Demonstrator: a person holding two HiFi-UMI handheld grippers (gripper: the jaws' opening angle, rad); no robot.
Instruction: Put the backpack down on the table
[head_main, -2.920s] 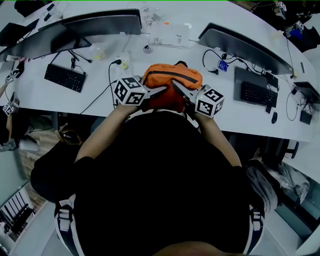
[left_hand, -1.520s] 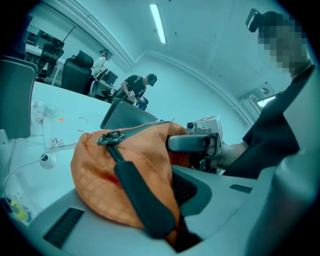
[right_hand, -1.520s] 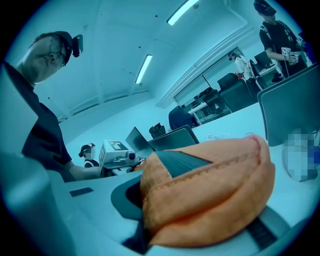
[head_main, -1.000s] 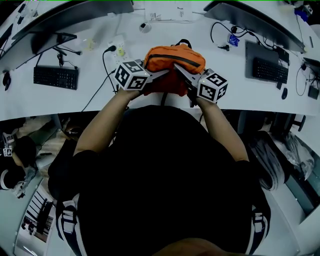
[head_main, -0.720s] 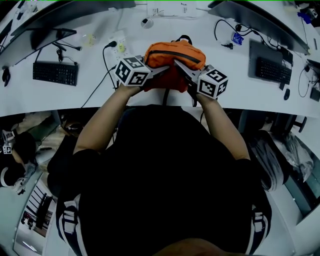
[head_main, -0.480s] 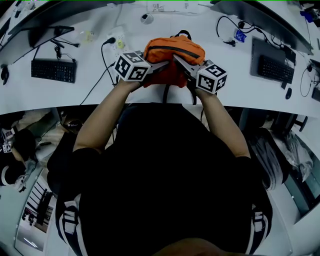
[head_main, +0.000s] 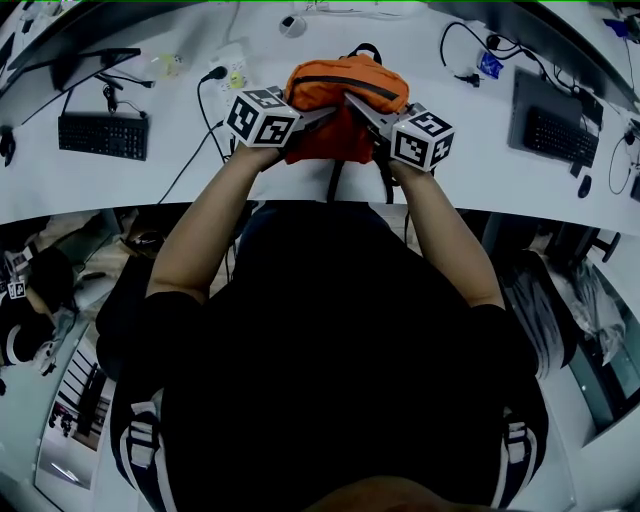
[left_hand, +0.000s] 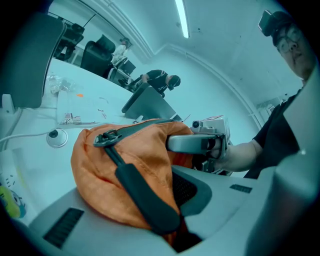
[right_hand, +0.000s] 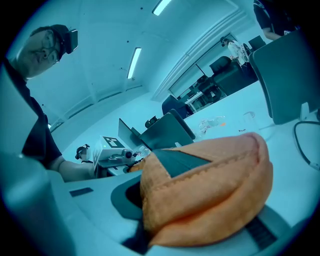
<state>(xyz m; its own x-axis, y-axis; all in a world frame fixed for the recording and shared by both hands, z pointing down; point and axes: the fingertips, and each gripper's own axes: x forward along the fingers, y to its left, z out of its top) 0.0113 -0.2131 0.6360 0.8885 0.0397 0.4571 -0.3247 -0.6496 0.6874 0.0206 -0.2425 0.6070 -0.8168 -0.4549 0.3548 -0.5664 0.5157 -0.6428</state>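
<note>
**Both grippers clamped on the orange backpack over the desk's near edge**

In the head view the person holds the orange backpack (head_main: 345, 85) out in front of the body, over the white desk (head_main: 200, 175) near its front edge. The left gripper (head_main: 322, 113) grips it from the left side and the right gripper (head_main: 355, 102) from the right, their marker cubes level with each other. Two dark straps (head_main: 335, 180) hang from the bag's underside across the desk edge. Whether the bag's bottom touches the desk cannot be told.

The left gripper view shows that gripper's jaws closed on a fold of orange fabric (left_hand: 125, 170), with a dark padded handle (left_hand: 142, 192) running down between them; the zipper pull (left_hand: 106, 138) lies on top of the bag.

The right gripper view shows that gripper's jaws pinched tight on a stitched orange fold (right_hand: 200, 200) of the bag.

On the desk, a black keyboard (head_main: 103, 135) lies well to the left of the bag and another keyboard (head_main: 560, 128) well to the right. A power strip (head_main: 232, 68) with a black cable sits just behind the left gripper.
</note>
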